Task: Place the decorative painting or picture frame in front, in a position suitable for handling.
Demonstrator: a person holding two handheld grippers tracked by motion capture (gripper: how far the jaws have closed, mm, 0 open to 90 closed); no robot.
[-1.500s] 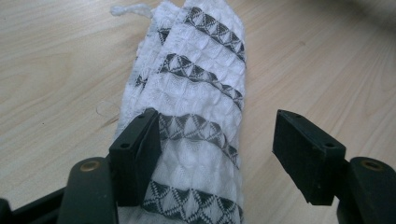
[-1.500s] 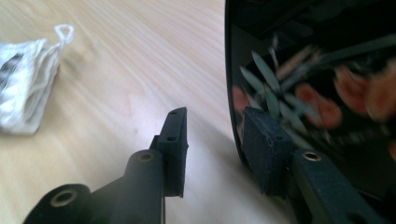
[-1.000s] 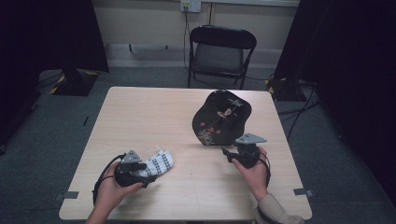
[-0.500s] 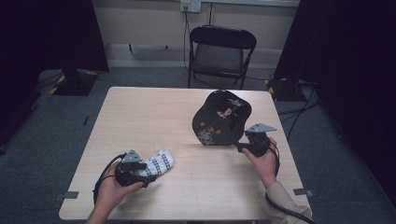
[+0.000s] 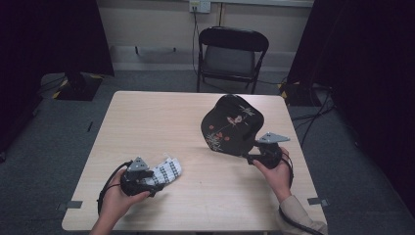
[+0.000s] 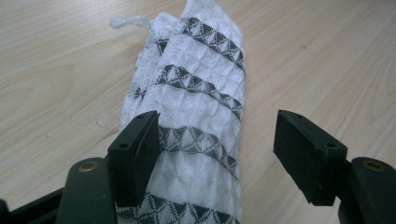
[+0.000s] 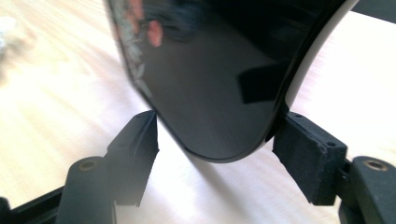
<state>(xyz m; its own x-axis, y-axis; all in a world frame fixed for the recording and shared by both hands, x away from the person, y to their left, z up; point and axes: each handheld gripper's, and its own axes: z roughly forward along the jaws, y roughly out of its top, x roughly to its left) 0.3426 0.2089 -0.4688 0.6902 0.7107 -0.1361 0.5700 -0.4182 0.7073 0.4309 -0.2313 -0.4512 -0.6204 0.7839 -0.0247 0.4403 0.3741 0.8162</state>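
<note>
Near the table's (image 5: 161,122) front left corner, the left claw (image 6: 219,144) stands wide open over a folded white cloth (image 6: 196,121) with dark patterned bands; one pad touches the cloth's edge, the other stands clear over bare wood, so nothing is gripped. The cloth looks soft, light and limp, best pinched across its folded thickness; its long axis runs away from the claw toward the table's middle. Toward the right edge, the right claw (image 7: 217,140) has just been opening and now brackets the near rim of a black lacquered tray (image 5: 232,126) with floral decoration, pads at the rim, though I cannot tell whether they press it. The tray seems stiff, glossy and slippery, likely to scratch, so the rim is the place to hold. It tilts up, its decorated face turned toward the left front.
</note>
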